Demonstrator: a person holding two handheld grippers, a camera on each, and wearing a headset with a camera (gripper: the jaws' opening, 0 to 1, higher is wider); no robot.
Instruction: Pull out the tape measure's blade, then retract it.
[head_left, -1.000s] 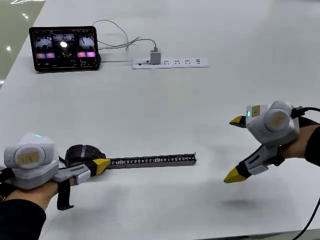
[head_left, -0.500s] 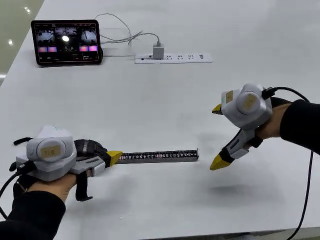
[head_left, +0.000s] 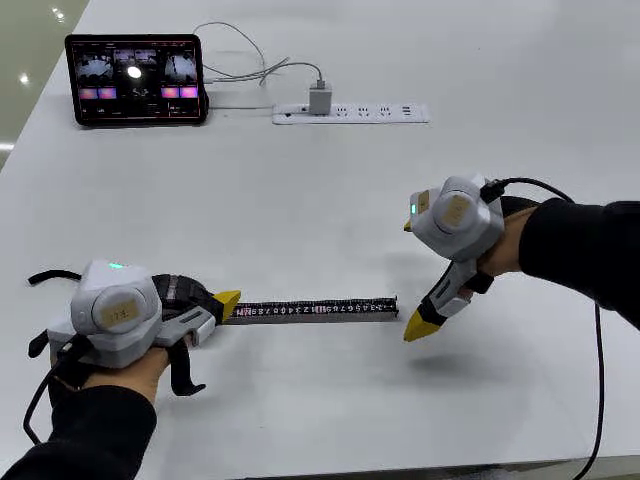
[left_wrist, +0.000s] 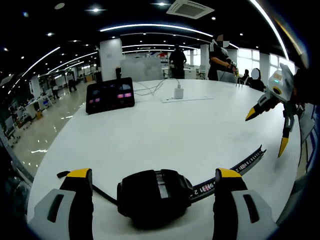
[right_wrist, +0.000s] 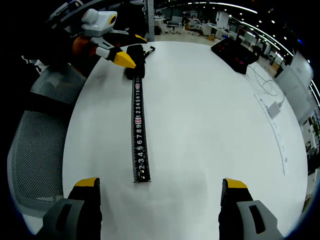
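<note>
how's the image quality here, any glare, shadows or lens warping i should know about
Head view: sharp, with a white glare spot on the tablet screen and a soft shadow on the table below the right gripper. Left gripper view: the fisheye bows the straight blade into a curve. Right gripper view: the blade's numerals read clearly, and the table edge bulges.

A wide white worktop (head_left: 400, 200) is spreading out under bright light. Past its far left corner a glossy floor (head_left: 28, 70) is reflecting ceiling spots. Curved light strips (left_wrist: 150, 26) are glowing across a dark ceiling beside a vent (left_wrist: 189, 7). Windows (left_wrist: 245, 54) are shining beyond the far edge, near a white pillar (left_wrist: 111, 59). A grey mesh chair (right_wrist: 40, 135) is standing at the worktop's edge.
</note>
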